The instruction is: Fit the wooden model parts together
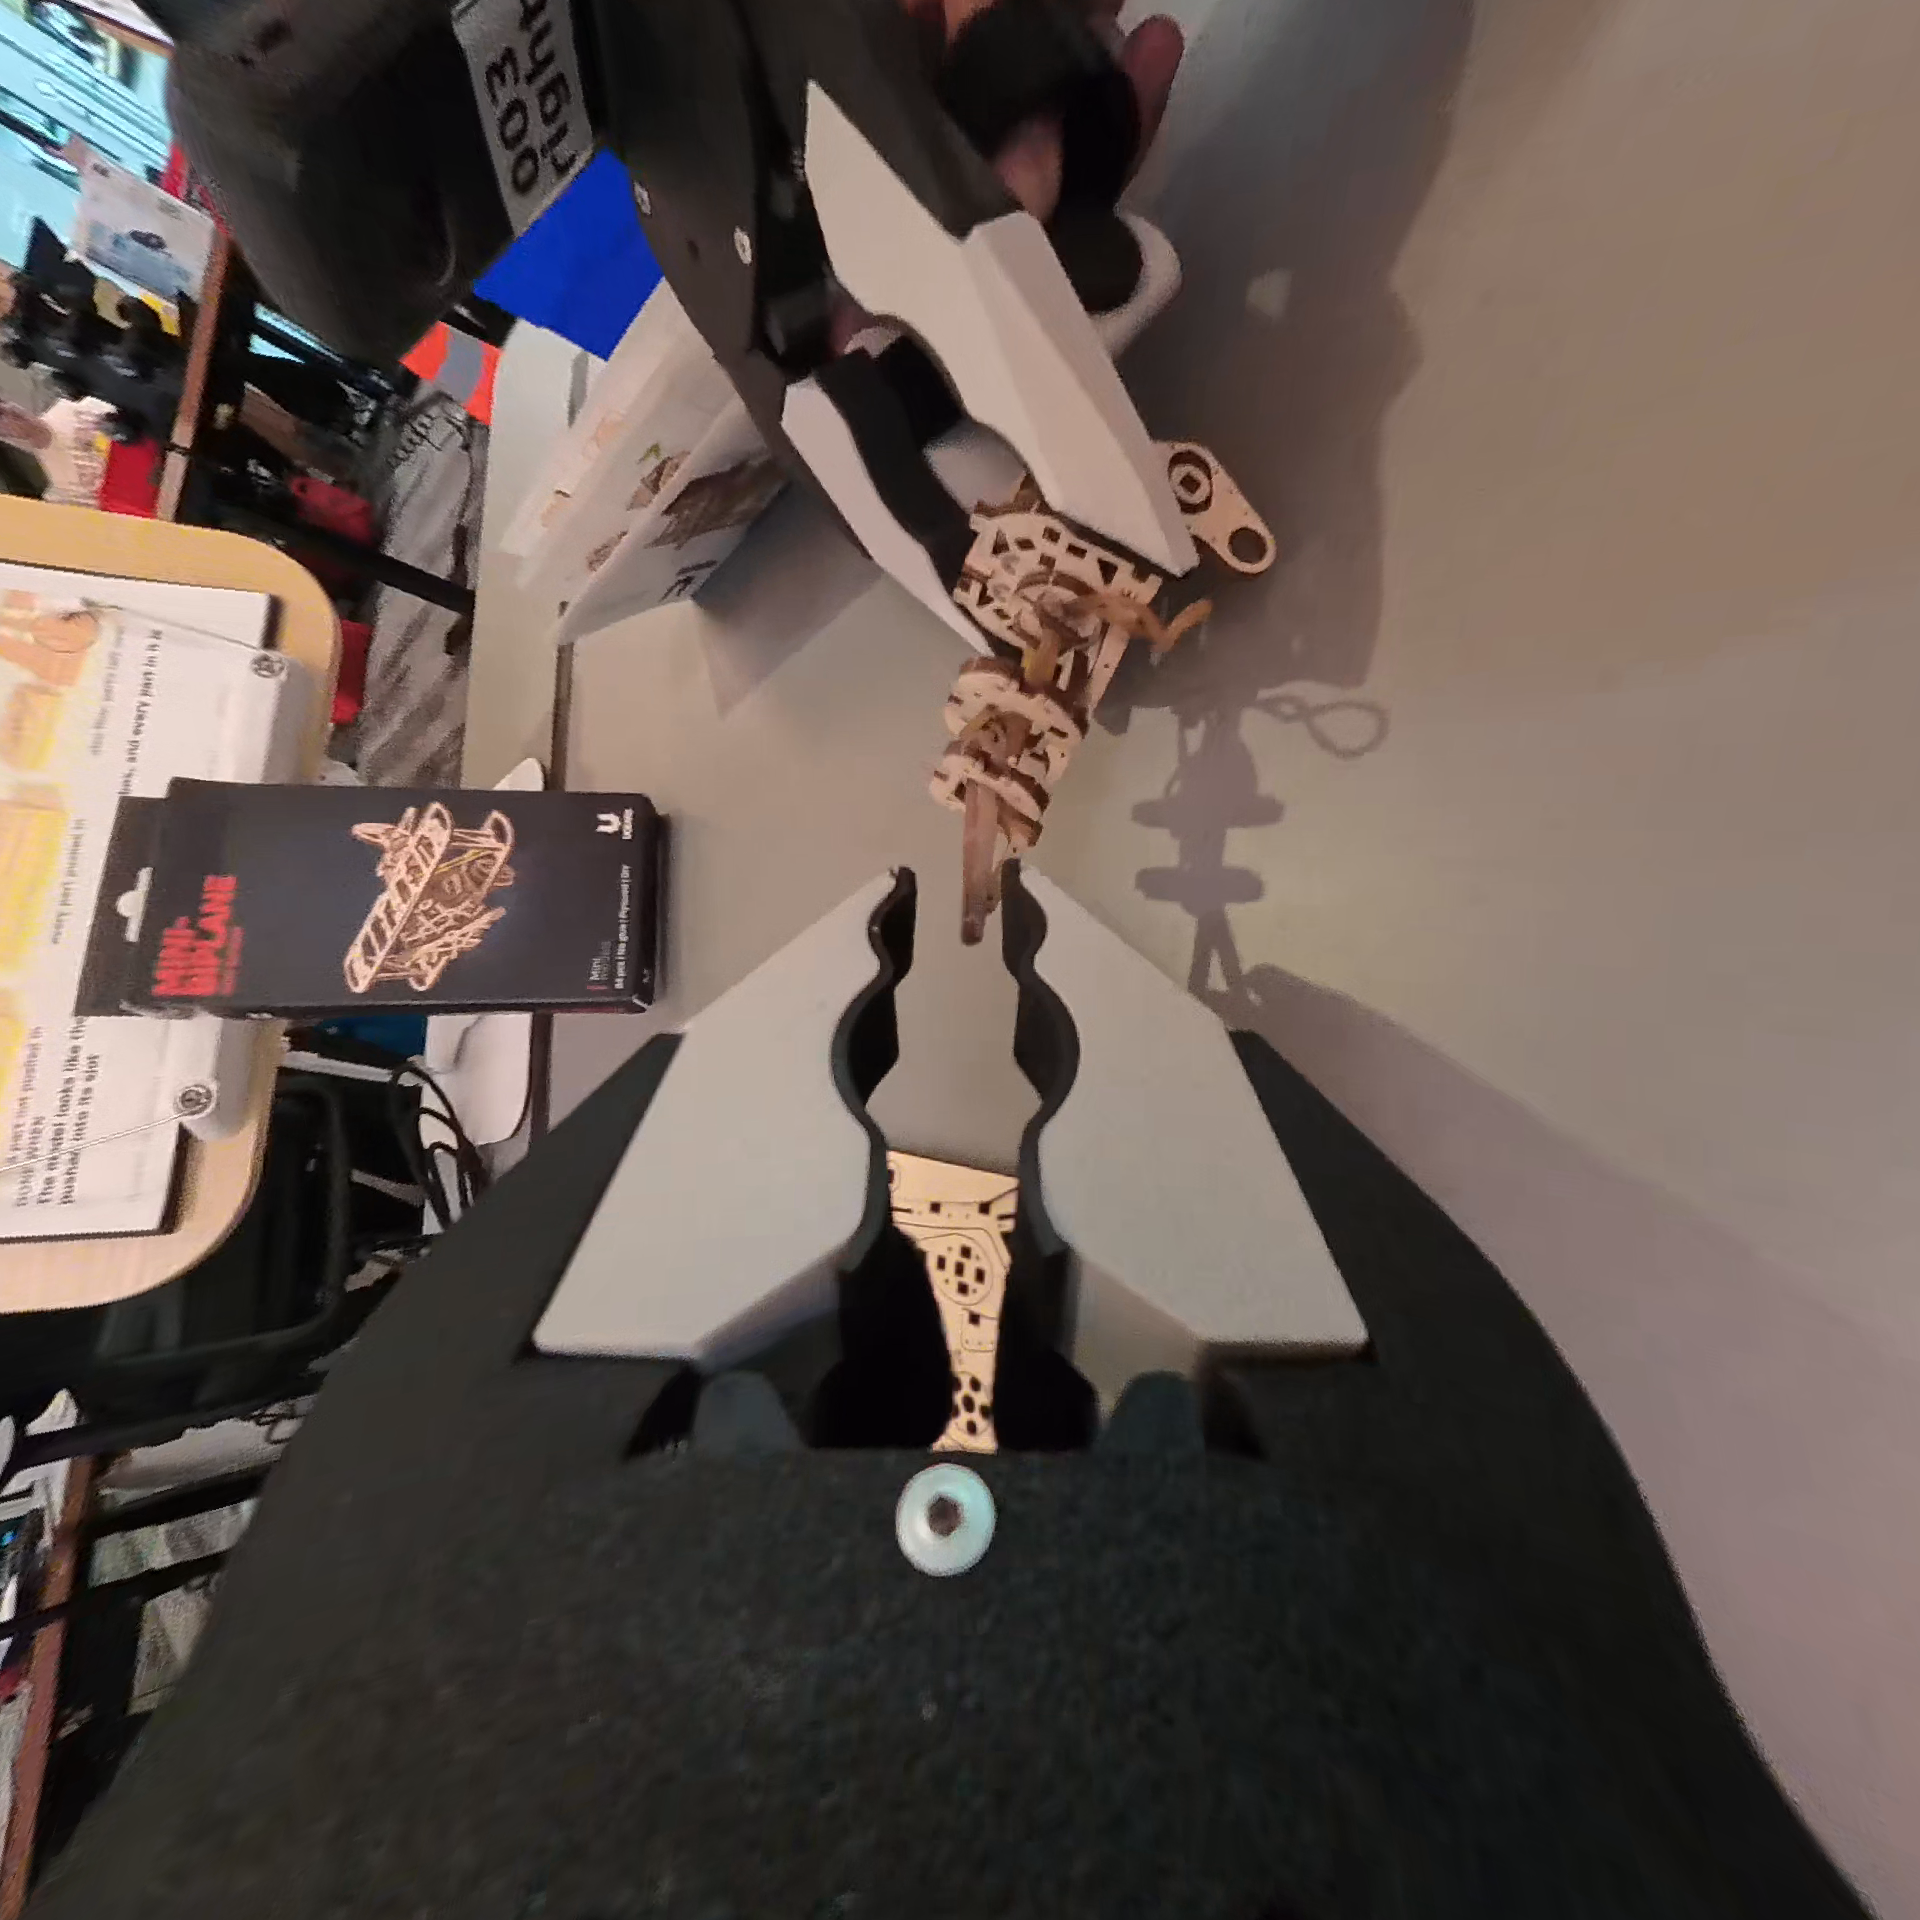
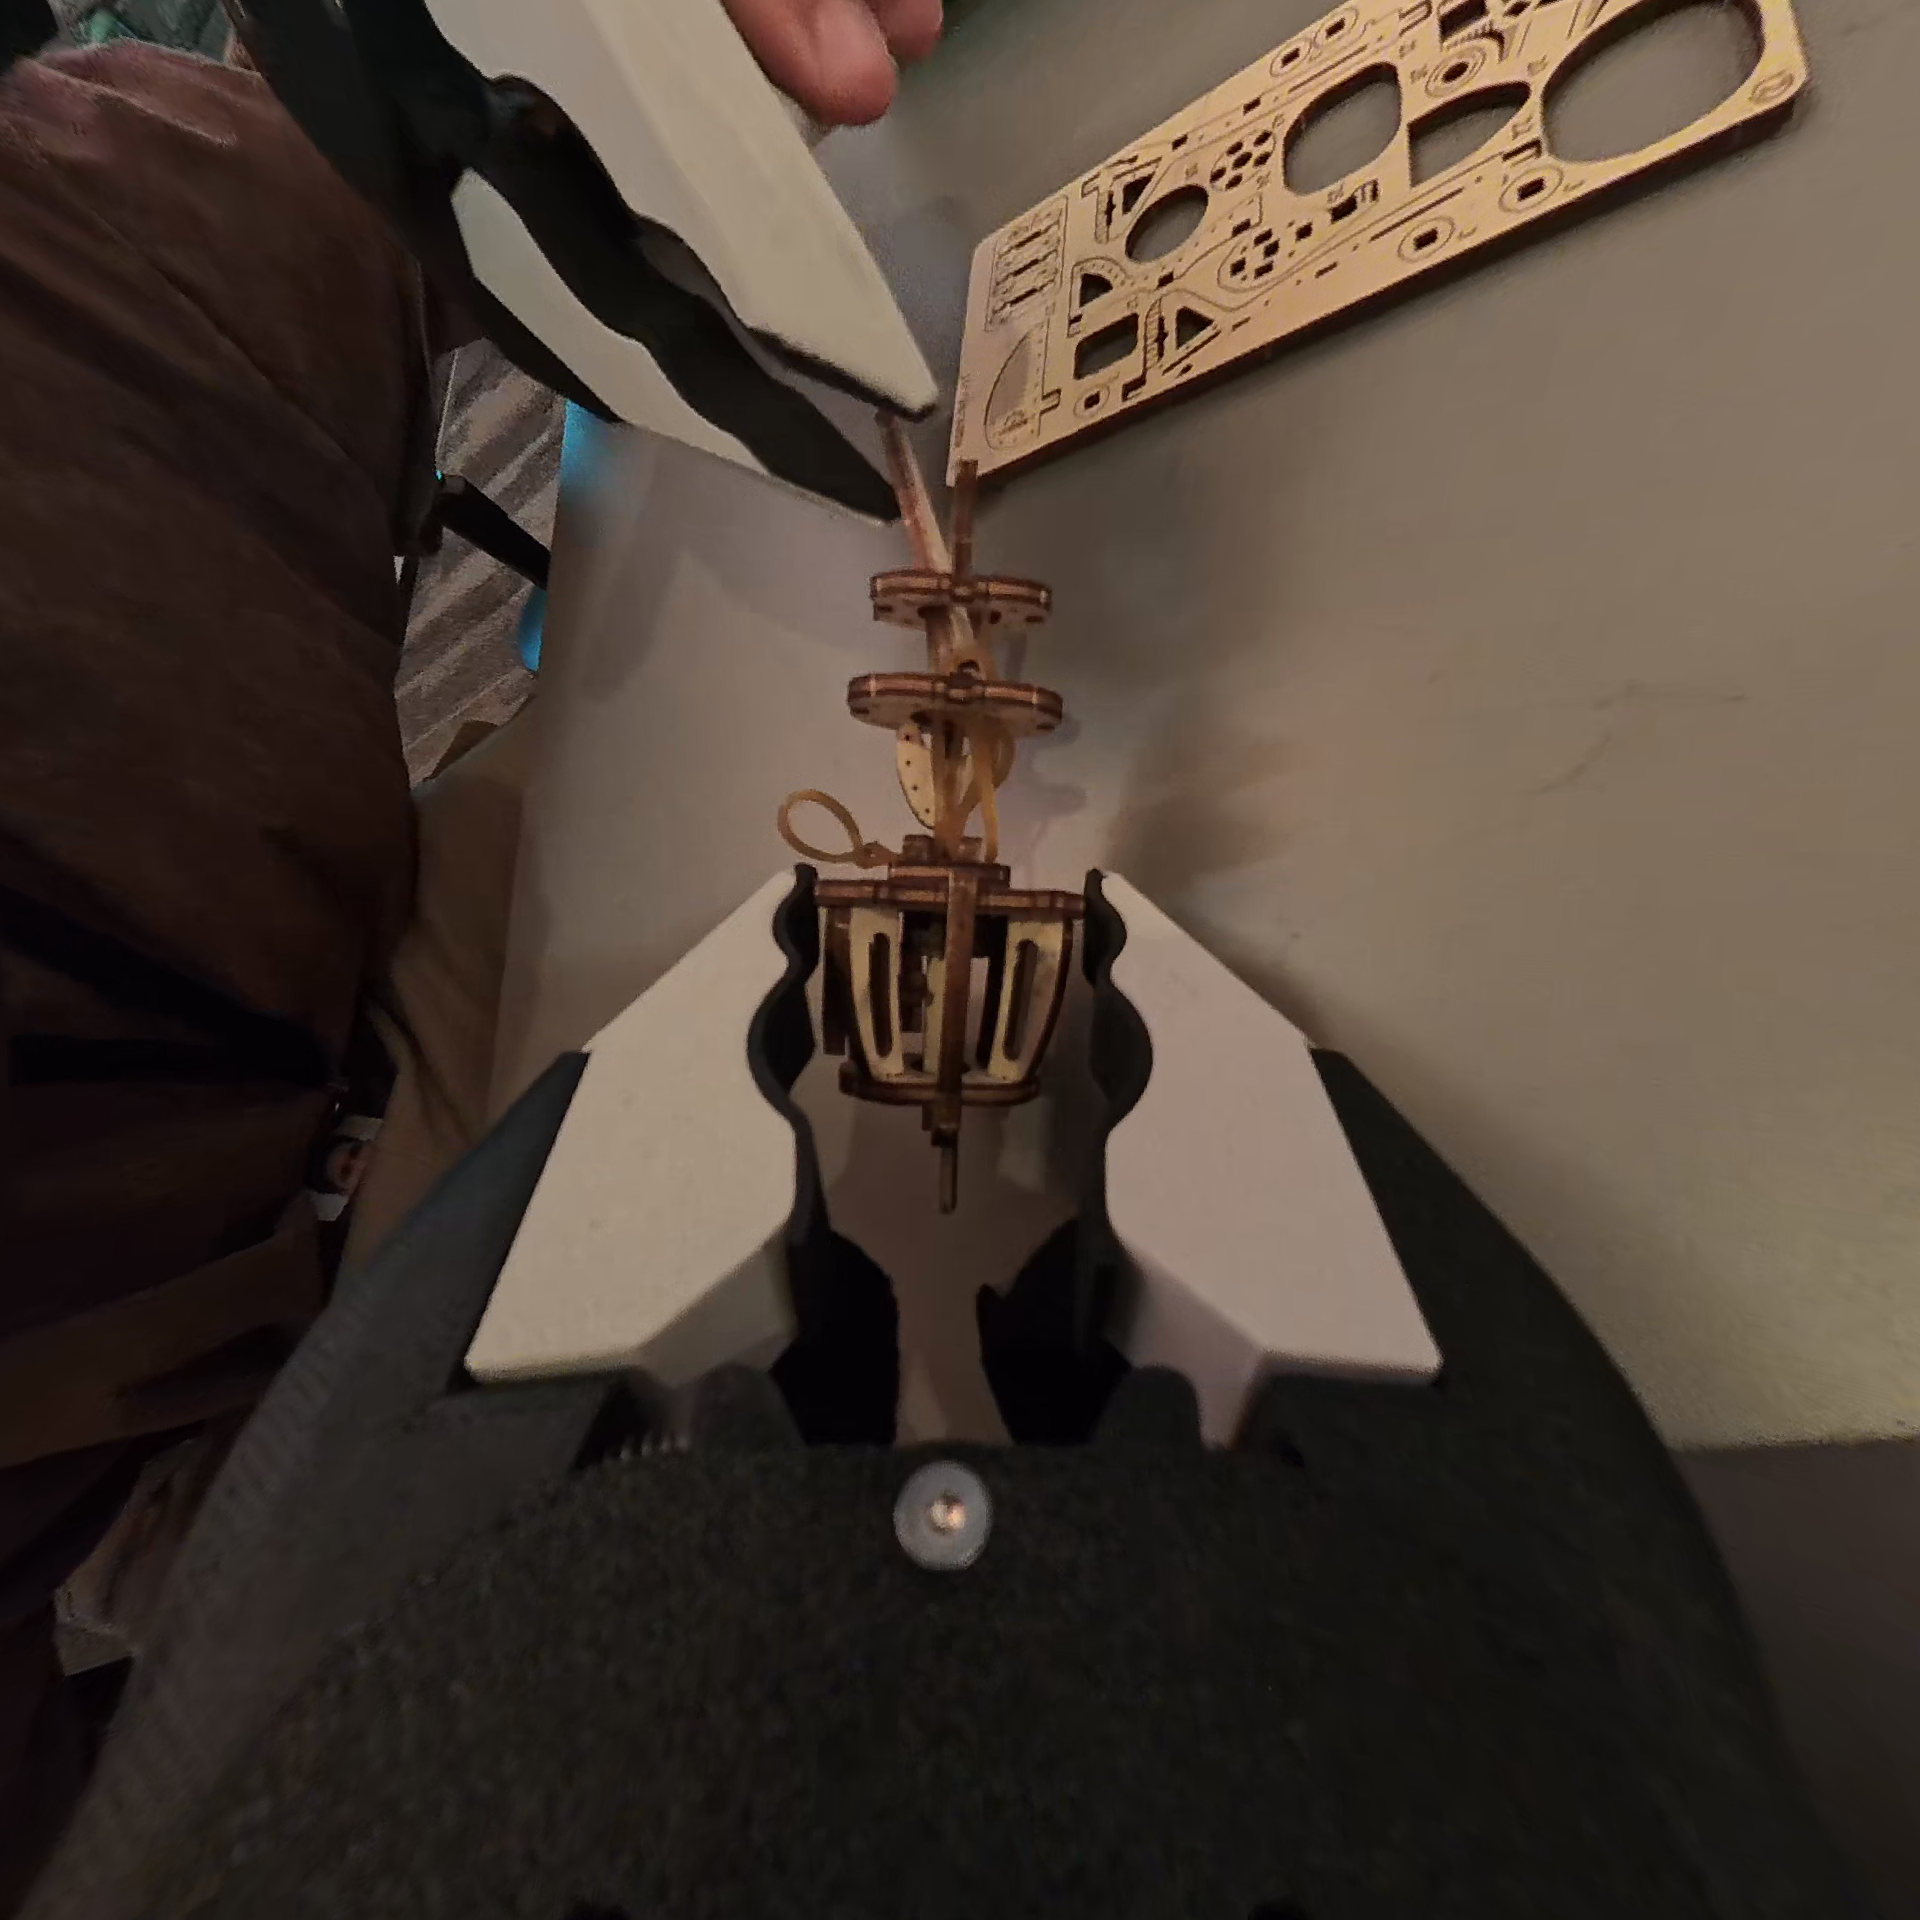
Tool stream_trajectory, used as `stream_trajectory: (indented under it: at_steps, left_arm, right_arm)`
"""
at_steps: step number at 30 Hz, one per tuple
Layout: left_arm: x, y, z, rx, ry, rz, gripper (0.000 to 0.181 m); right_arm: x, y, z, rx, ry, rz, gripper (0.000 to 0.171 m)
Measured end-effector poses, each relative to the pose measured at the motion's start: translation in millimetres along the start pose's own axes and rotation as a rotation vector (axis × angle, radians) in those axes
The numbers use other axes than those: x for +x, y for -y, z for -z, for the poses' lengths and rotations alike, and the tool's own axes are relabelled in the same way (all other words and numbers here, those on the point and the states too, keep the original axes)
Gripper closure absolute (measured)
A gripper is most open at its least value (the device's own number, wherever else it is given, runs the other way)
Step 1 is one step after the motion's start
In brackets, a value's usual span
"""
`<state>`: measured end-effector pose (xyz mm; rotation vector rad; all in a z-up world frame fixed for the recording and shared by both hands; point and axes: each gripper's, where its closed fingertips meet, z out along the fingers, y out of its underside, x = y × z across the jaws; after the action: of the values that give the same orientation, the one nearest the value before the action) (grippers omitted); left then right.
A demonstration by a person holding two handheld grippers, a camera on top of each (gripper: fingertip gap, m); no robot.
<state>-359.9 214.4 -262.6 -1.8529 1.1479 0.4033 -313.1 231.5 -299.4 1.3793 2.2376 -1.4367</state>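
My right gripper (image 2: 948, 883) is shut on the barrel-shaped body of a small wooden model (image 2: 940, 987) and holds it above the grey table (image 2: 1455, 831). Two wooden discs (image 2: 956, 696), a looped rubber band (image 2: 821, 821) and thin sticks (image 2: 914, 499) stick out from the body. My left gripper (image 1: 961, 883) meets the model (image 1: 1008, 727) end on. Its jaws stand narrowly apart around the end of one stick (image 1: 982, 883), which lies against the right pad. The right gripper (image 1: 1081, 582) also shows in the left wrist view, and the left gripper (image 2: 904, 457) in the right wrist view.
A punched-out wooden parts sheet (image 2: 1351, 208) lies flat on the table beyond the model. A black kit box (image 1: 395, 899) and an instruction booklet (image 1: 644, 520) stand at the table's left edge. A person's brown sleeve (image 2: 187, 623) fills the left of the right wrist view. Some 7 cm of space lies between my two pairs of fingers.
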Motion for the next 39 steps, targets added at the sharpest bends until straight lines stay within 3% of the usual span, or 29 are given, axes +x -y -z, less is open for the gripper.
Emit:
stream_trajectory:
  at_steps: [15,39]
  left_arm:
    - [7.8,-3.0,-4.2,-0.013,-0.055,0.041,0.179]
    - [6.3,2.5,-6.8,0.108,-0.116,0.614,0.180]
  right_arm:
    - [-1.7,0.1,-0.3,-0.006,-0.010,0.018,0.121]
    - [7.8,-2.3,1.8,-0.033,-0.103,0.054,0.121]
